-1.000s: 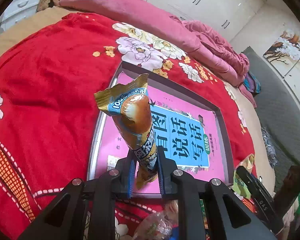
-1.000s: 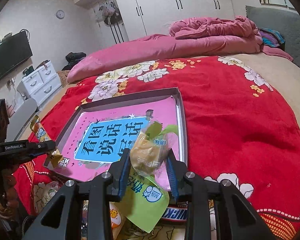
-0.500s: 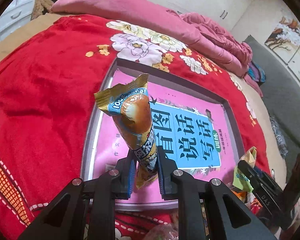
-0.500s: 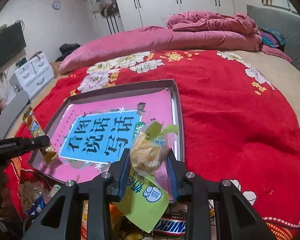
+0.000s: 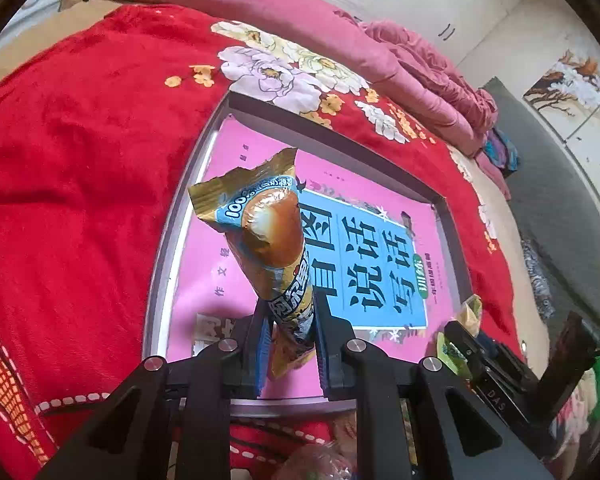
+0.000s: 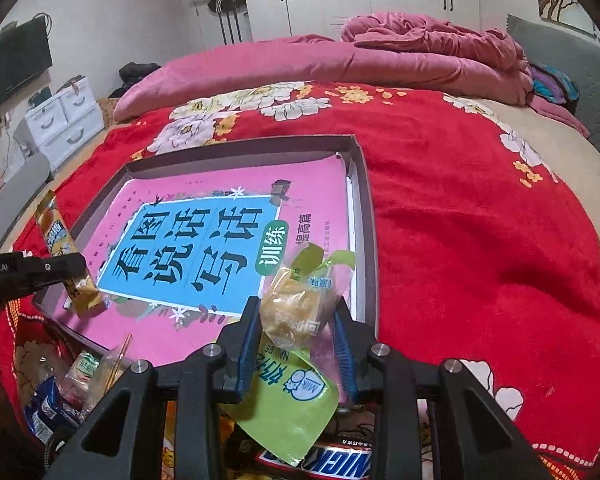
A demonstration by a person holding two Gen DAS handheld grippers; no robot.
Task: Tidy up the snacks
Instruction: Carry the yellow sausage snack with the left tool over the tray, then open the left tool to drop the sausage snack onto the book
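Left tongs (image 5: 288,344) clamp a crinkly foil sausage stick (image 5: 274,248) — right tongs (image 6: 296,344) a lumpy cake packet (image 6: 300,312).

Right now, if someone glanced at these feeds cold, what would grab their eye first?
Probably the big shallow tray with a pink and blue book cover lining it, lying on the red flowered blanket. Next, the snacks held up over it: the left gripper is shut on a long gold-wrapped snack stick above the tray's near left edge, and the right gripper is shut on a green-wrapped pastry near its right side.
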